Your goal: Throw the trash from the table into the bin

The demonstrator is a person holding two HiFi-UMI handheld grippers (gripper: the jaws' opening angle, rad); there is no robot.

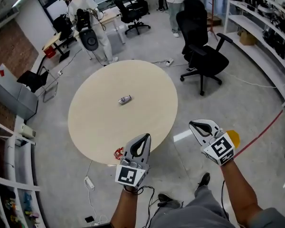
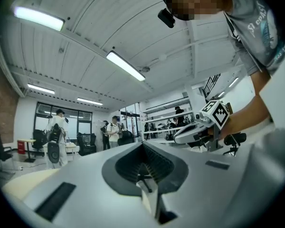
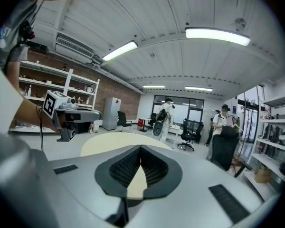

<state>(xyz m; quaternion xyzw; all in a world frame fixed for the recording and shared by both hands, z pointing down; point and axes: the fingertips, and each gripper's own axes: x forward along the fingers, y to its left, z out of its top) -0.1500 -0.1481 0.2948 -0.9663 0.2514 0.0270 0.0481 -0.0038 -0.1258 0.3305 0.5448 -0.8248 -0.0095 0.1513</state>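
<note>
Crumpled silver trash (image 1: 125, 99) lies near the middle of the round beige table (image 1: 99, 122). A small red crumpled scrap (image 1: 118, 152) sits at the table's near edge, just beside the grey left gripper (image 1: 145, 137). That gripper and the grey right gripper (image 1: 193, 124) have their jaws pressed together, with nothing between them.

Bright, even light from ceiling strip lamps (image 2: 126, 66); strong fisheye bending and dark corners.

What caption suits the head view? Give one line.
Shut, the left gripper and right gripper face a round table bearing a crumpled can.
</note>
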